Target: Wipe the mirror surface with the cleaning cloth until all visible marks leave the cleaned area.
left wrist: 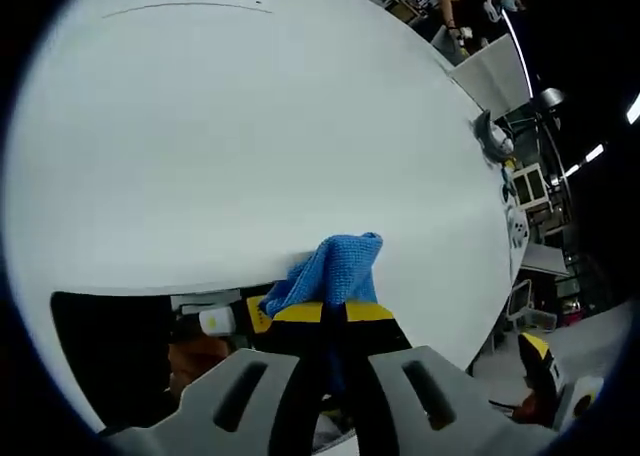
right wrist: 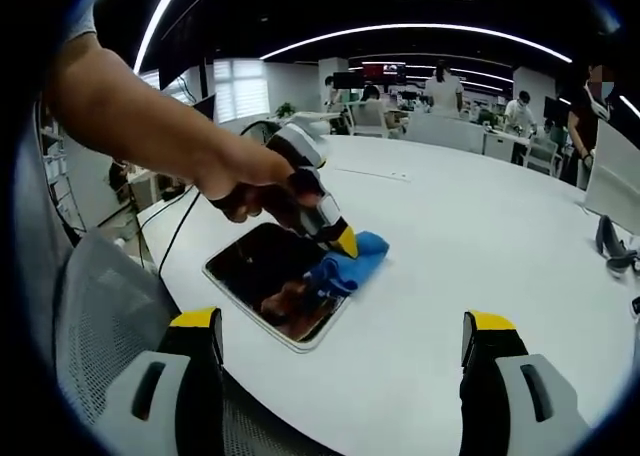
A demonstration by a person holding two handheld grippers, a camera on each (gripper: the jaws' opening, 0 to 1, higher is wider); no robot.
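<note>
A blue cleaning cloth (left wrist: 332, 271) is pinched in my left gripper (left wrist: 334, 311), whose yellow-tipped jaws are shut on it. Below it the dark mirror (left wrist: 115, 351) shows at the lower left of the left gripper view. In the right gripper view the rectangular mirror (right wrist: 265, 276) lies flat on the white table (right wrist: 480, 256). The left gripper (right wrist: 342, 244), held by a person's hand (right wrist: 240, 181), presses the cloth (right wrist: 348, 261) onto the mirror's right edge. My right gripper (right wrist: 340, 341) hangs open above the table's near edge, its fingers (right wrist: 200, 341) wide apart and holding nothing.
A grey mesh chair back (right wrist: 95, 326) stands at the lower left near the table edge. A cable (right wrist: 175, 241) runs off the table's left side. A dark object (right wrist: 612, 246) lies at the far right. Desks, monitors and people fill the office beyond.
</note>
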